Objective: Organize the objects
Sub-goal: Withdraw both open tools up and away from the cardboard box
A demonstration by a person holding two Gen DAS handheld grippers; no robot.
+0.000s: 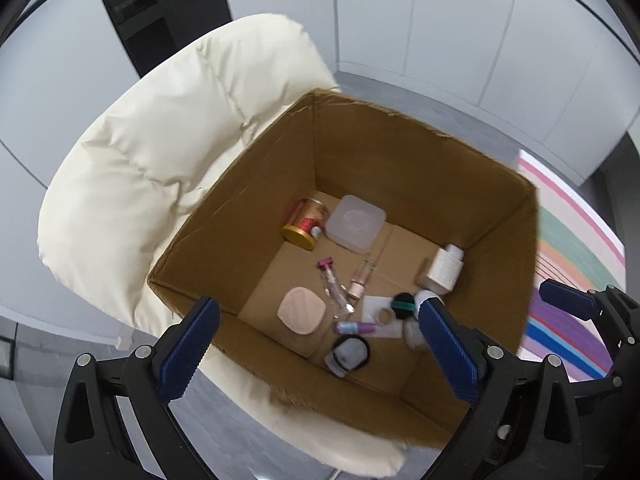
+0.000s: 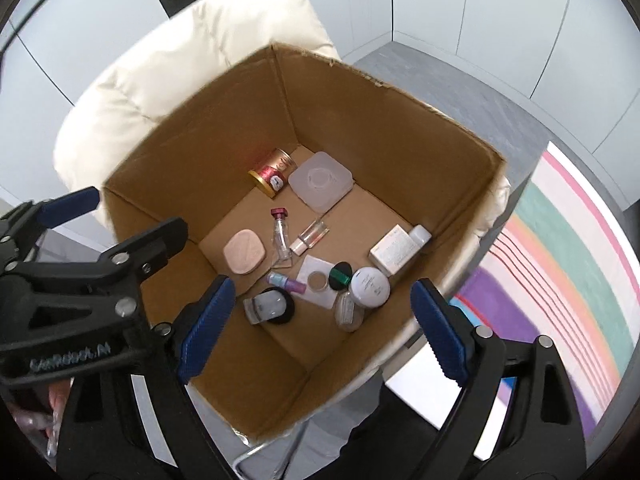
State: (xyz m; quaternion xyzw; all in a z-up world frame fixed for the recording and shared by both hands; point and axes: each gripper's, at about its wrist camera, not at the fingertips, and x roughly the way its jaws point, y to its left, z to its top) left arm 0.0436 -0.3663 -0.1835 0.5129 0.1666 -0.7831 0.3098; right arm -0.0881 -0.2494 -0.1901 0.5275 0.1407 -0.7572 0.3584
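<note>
So, left wrist view: left gripper jaws spread wide, holding nothing, above cardboard box on cream chair; glass vial fragile, slippery, best pinched across body | right wrist view: right gripper released too, empty; white jar rigid, light-looking, best taken at sides

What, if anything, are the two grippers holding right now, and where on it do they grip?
Nothing is held. The left gripper and the right gripper both stand open and empty above the cardboard box.
</note>
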